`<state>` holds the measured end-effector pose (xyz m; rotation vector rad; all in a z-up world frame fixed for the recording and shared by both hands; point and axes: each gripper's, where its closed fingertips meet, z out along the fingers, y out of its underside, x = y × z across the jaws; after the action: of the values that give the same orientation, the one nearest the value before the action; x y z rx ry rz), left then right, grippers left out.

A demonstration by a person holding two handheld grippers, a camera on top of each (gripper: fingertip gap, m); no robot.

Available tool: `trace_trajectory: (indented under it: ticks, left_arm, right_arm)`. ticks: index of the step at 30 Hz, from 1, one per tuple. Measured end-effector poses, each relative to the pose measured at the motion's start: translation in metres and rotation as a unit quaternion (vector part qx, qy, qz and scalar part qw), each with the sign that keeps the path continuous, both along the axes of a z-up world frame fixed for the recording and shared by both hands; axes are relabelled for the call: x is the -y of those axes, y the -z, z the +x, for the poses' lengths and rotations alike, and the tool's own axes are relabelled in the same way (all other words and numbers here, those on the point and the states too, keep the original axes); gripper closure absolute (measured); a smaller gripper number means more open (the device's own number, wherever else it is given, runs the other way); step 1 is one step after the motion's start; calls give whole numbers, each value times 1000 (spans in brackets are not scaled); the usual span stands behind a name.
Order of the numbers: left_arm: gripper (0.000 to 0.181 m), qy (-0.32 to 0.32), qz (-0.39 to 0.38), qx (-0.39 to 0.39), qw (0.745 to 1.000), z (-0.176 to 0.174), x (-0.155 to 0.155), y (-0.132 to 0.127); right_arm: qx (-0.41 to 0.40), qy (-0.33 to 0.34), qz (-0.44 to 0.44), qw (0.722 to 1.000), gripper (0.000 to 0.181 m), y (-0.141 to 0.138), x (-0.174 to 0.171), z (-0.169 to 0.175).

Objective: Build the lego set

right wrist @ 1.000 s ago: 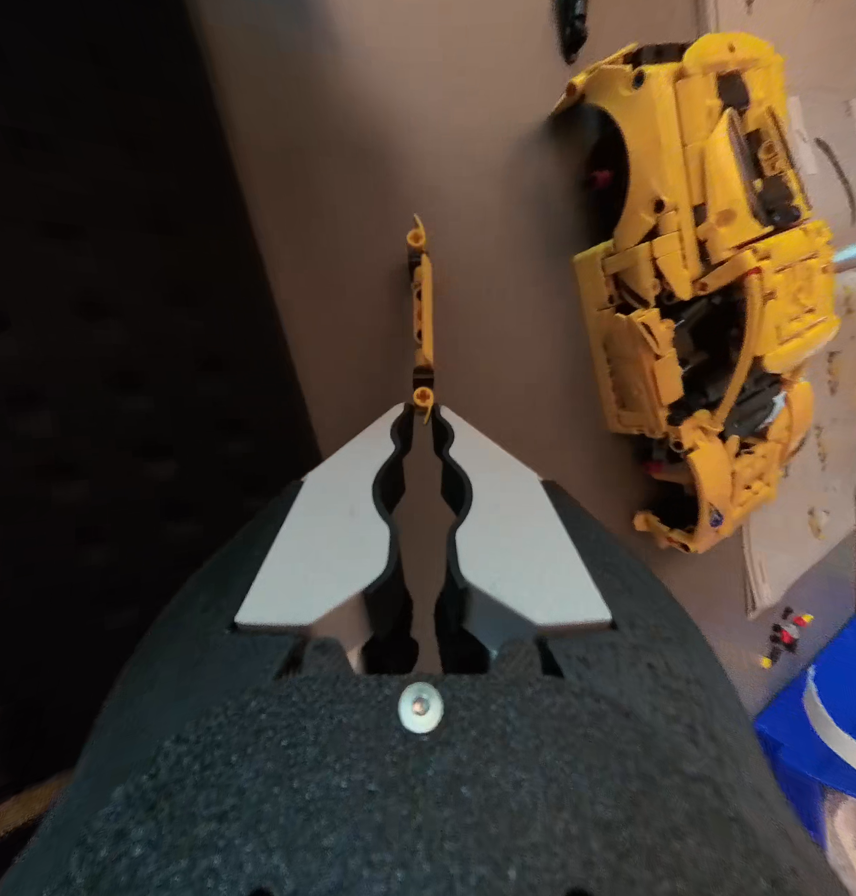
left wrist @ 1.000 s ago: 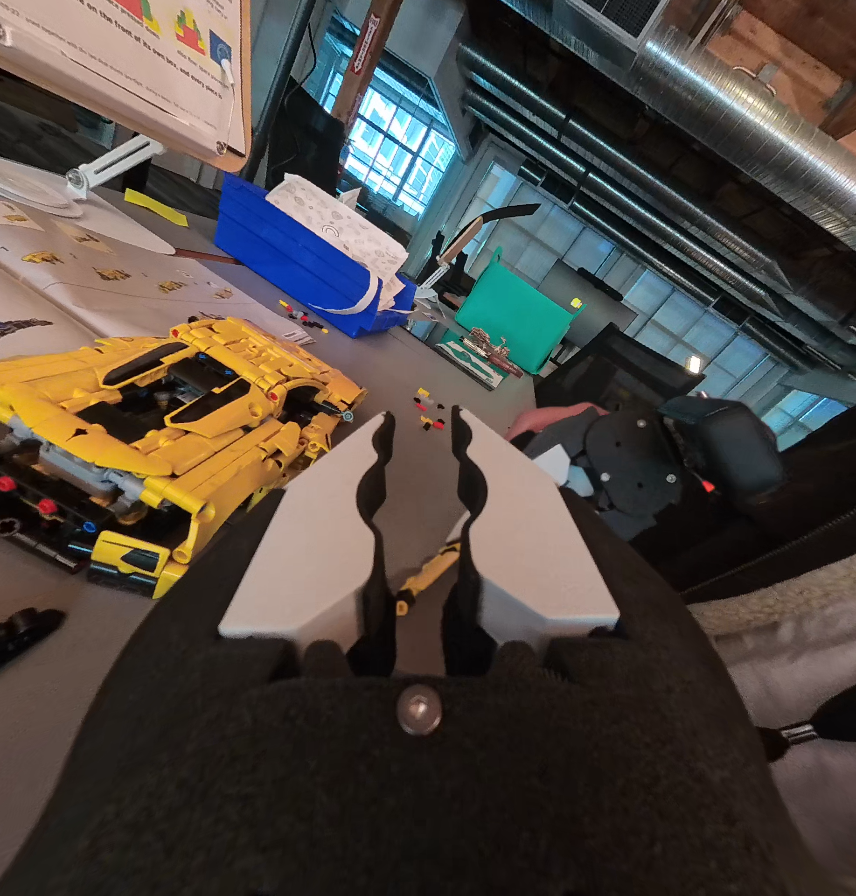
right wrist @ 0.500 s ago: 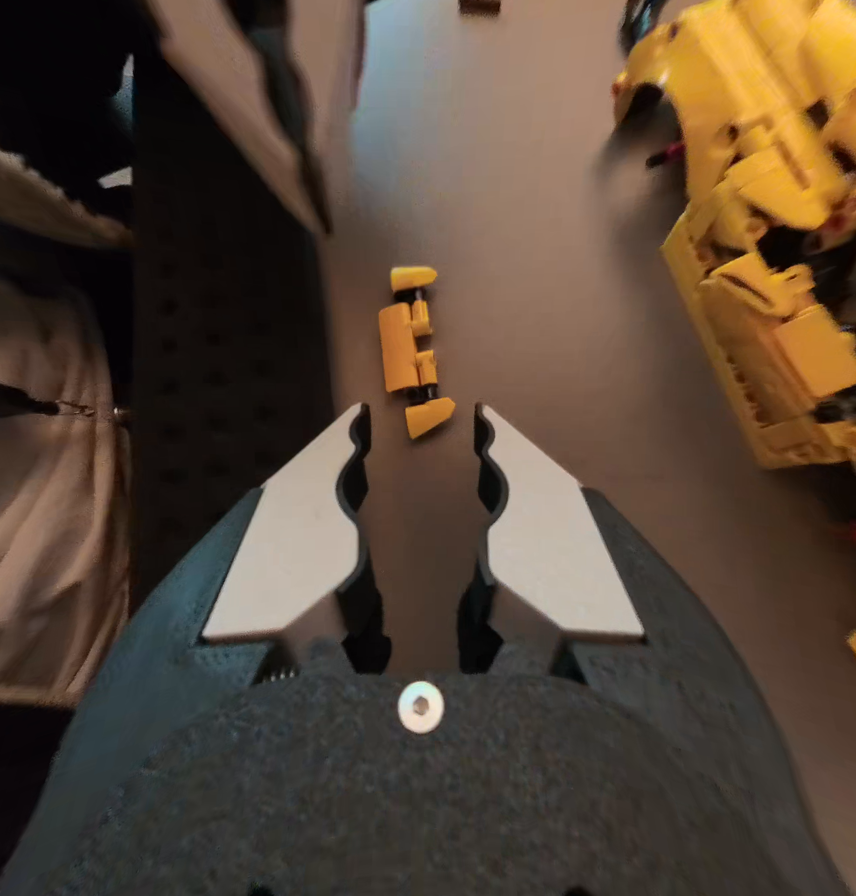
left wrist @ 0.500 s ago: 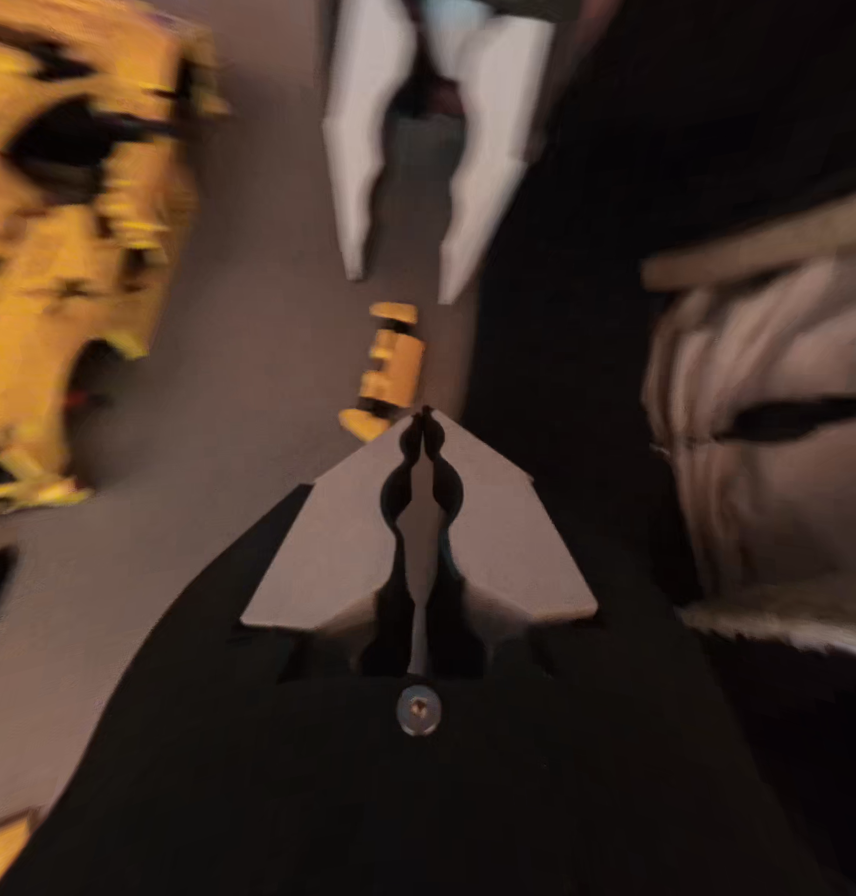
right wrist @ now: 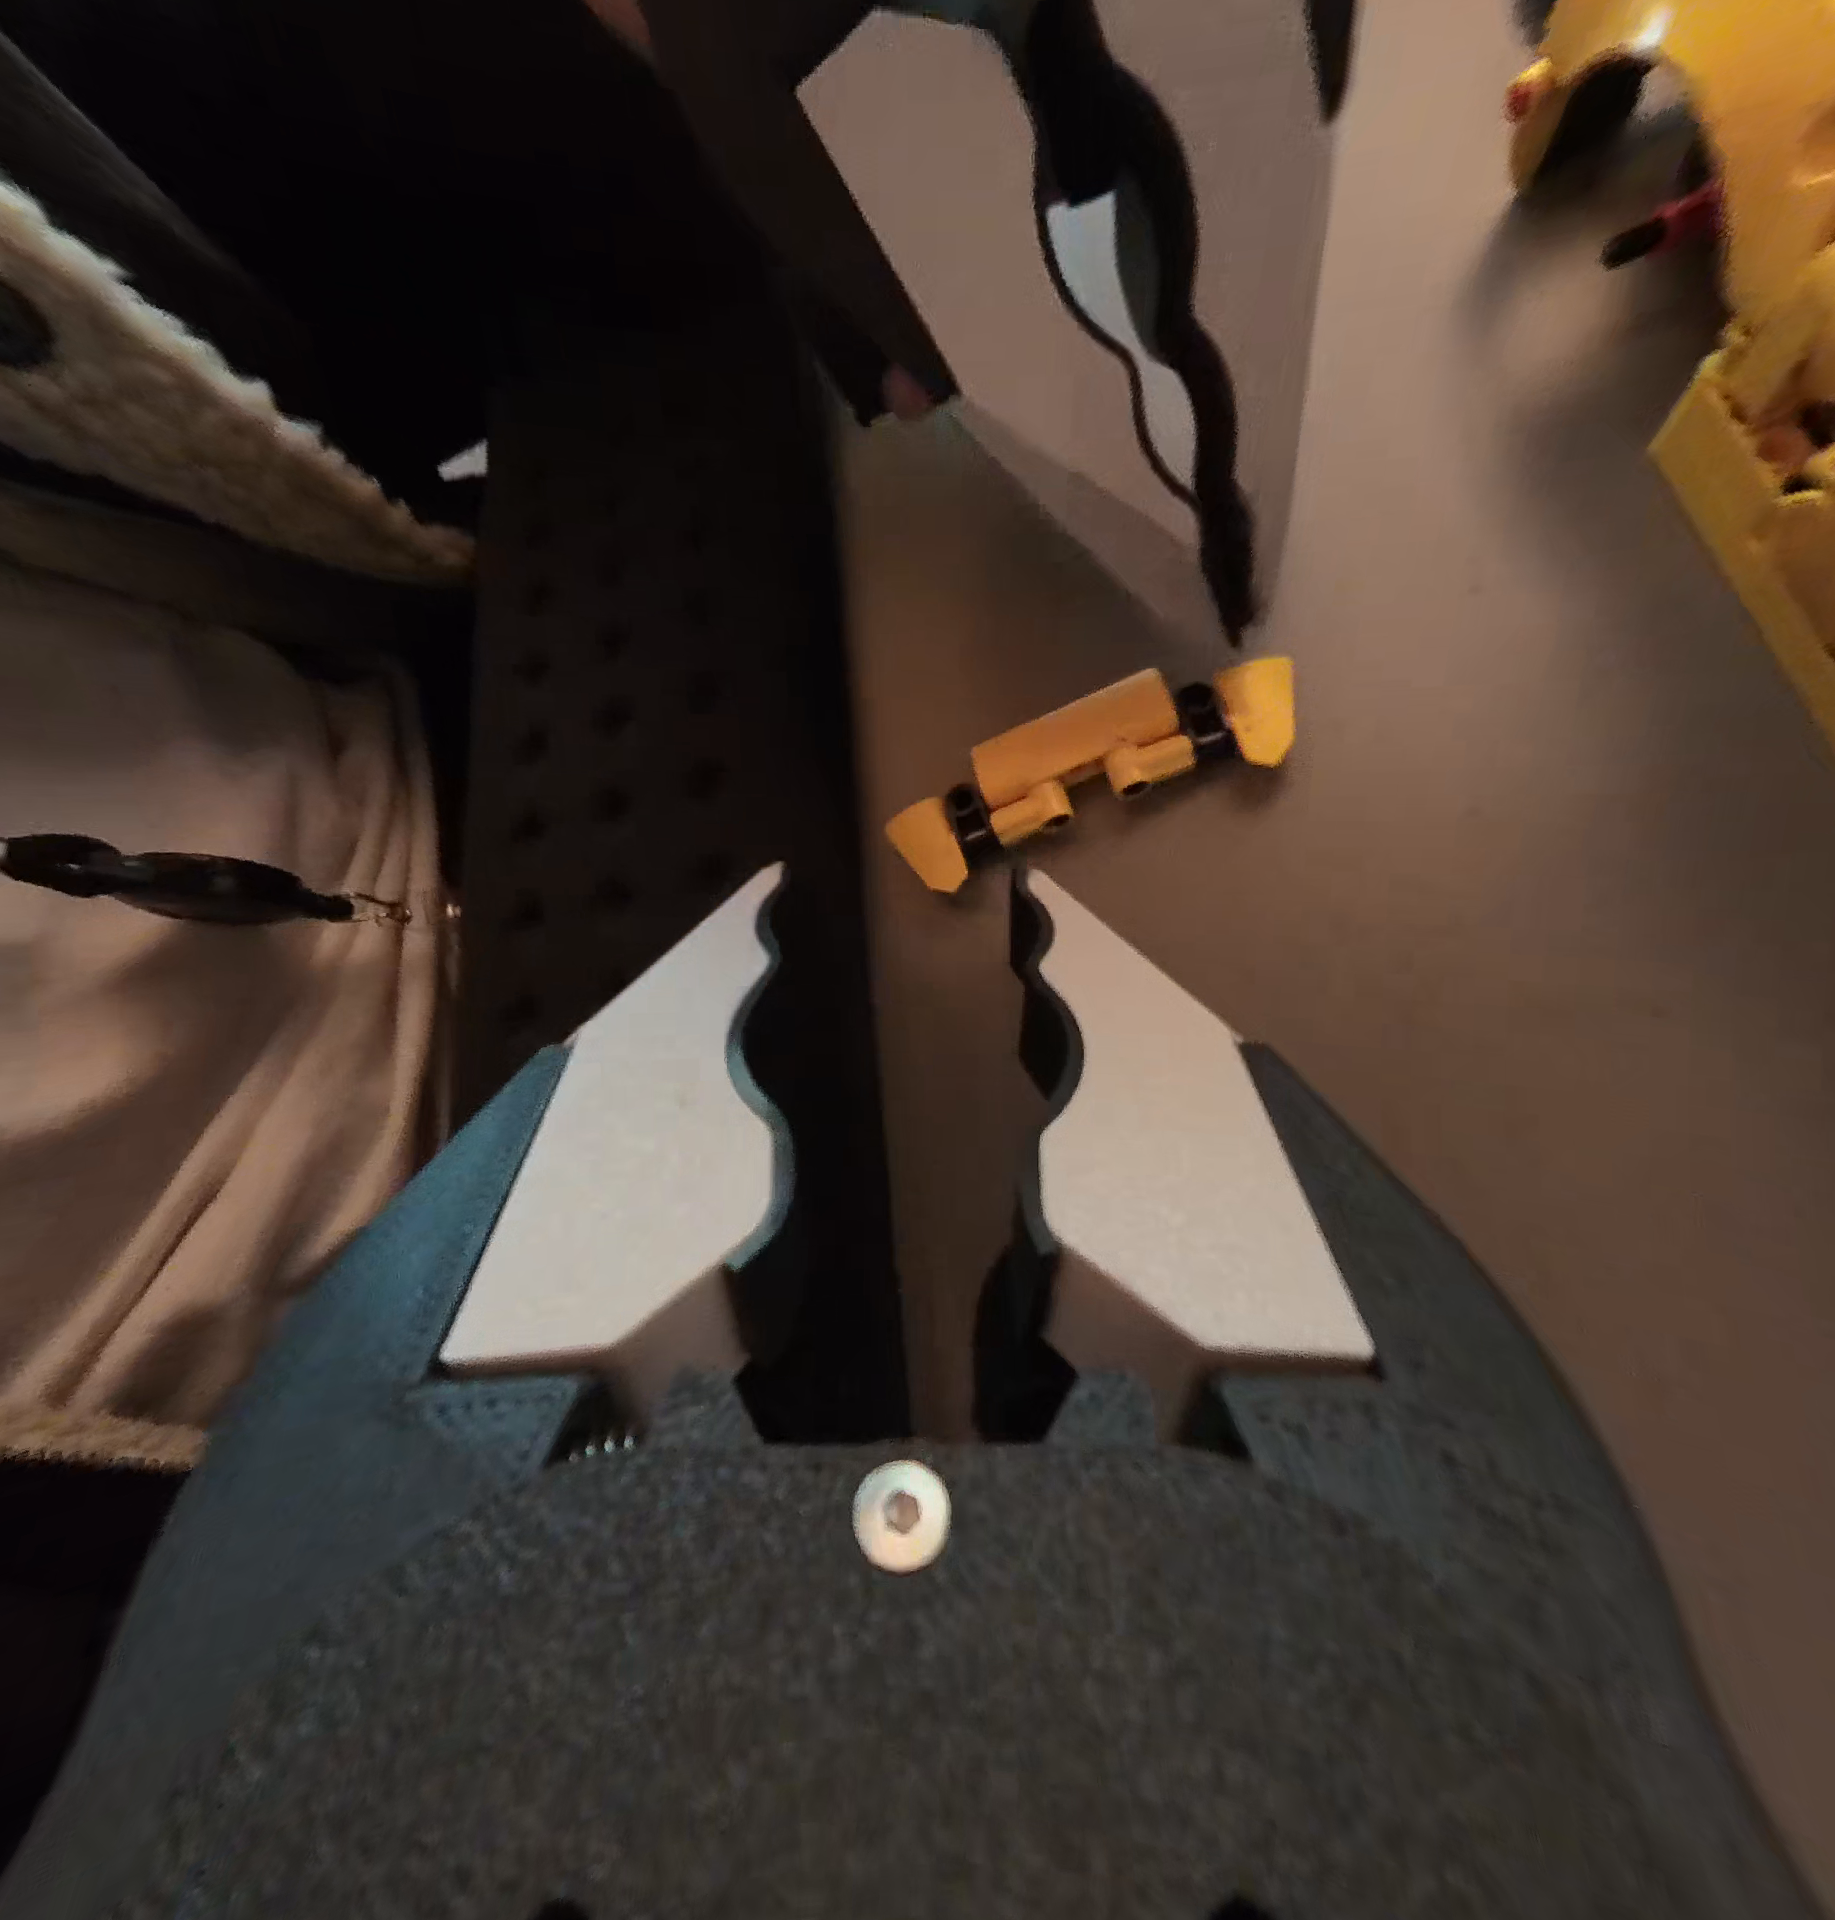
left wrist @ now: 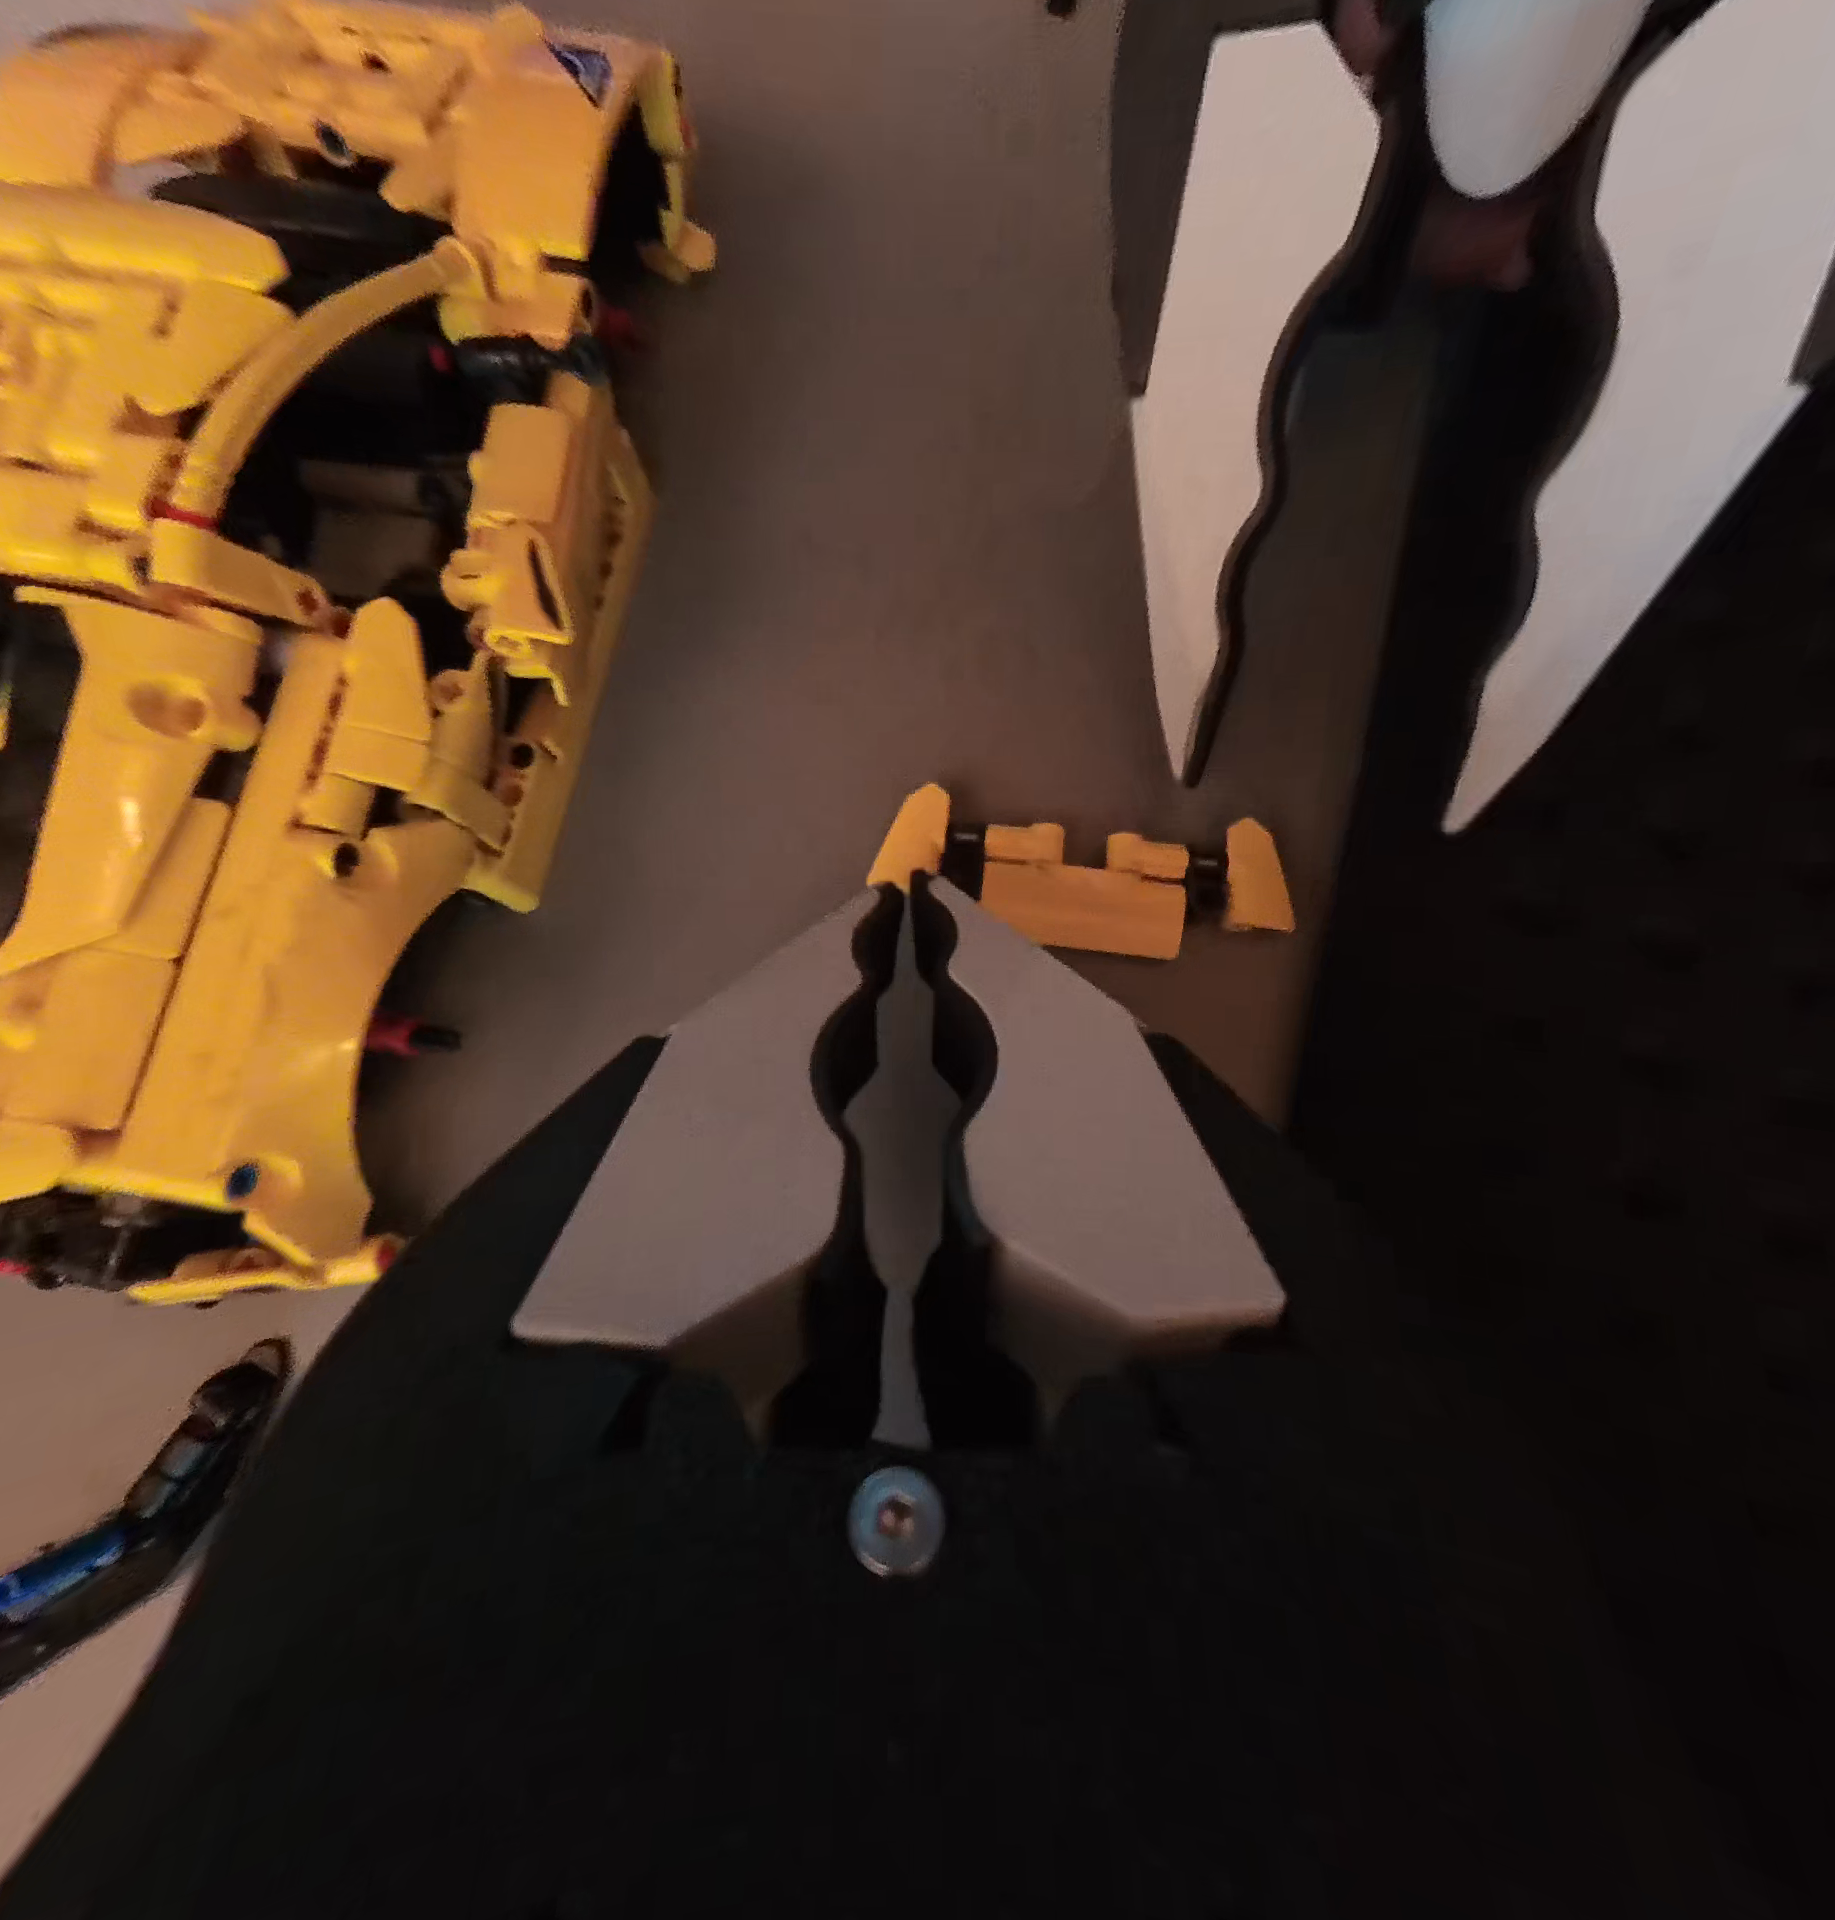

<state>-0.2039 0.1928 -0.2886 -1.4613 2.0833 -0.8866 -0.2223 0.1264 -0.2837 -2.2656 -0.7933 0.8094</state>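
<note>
Your yellow plastic brick car [left wrist: 248, 623], upper left, looks mostly built; the small yellow winged sub-assembly [left wrist: 1084, 883] lies unattached at centre. Left gripper [left wrist: 908, 883] jaws together, empty; right gripper [right wrist: 897, 883] jaws apart.

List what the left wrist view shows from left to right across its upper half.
Yellow lego car → bare grey table → small yellow lego sub-assembly → right gripper, open, reaching in from the top.
</note>
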Motion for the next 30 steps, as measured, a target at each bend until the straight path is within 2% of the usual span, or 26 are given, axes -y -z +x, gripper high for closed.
trace_trajectory:
  ticks: [3, 7, 10, 13, 15, 17, 19, 20, 22, 24, 26, 27, 28, 29, 30]
  left_arm:
    - [180, 33, -32, -15, 999, -17, 13, 0]
    - [180, 64, -8, -25, 998, -16, 26, 11]
    - [178, 49, -13, -25, 998, 0, 22, 11]
    - [176, 17, 5, -10, 1000, 2, 3, 4]
    - [176, -17, -11, 30, 999, 3, -10, -9]
    - [177, -62, -36, 88, 994, 7, -25, -25]
    - [177, -100, -65, 145, 982, 10, -39, -42]
    - [176, -116, -81, 166, 976, 10, -45, -51]
    - [176, -144, -114, 210, 960, 9, -57, -69]
    - [175, -172, -145, 235, 946, 6, -72, -78]
    - [174, -201, -156, 250, 934, 1, -88, -83]
    - [174, -216, -157, 259, 928, -1, -96, -86]
    - [174, -226, -159, 269, 923, -3, -102, -89]
    - [174, -231, -163, 276, 919, -5, -106, -91]
    - [174, -236, -166, 278, 916, -6, -109, -92]
  right_arm:
    - [-13, 27, -1, 1000, 146, -5, -1, 11]
    - [-11, -10, -38, 999, 148, 8, 6, -4]
    - [-20, -18, -28, 999, 148, 3, -3, -15]
    - [-1, -22, -20, 1000, 148, 0, -1, -10]
    - [1, 5, 14, 1000, 148, -8, -7, 7]
    - [12, 75, 81, 994, 148, -19, -30, 38]
    - [15, 172, 164, 971, 147, -37, -58, 78]
    - [13, 215, 204, 955, 140, -47, -68, 99]
    - [14, 295, 259, 920, 139, -62, -77, 137]
    - [29, 346, 307, 886, 133, -77, -78, 167]
    - [91, 425, 321, 841, 133, -82, -72, 209]
    - [121, 461, 327, 816, 135, -83, -65, 229]
    - [143, 489, 340, 790, 145, -85, -57, 245]
    - [166, 522, 351, 760, 144, -86, -48, 262]
    - [187, 538, 342, 748, 145, -82, -42, 274]
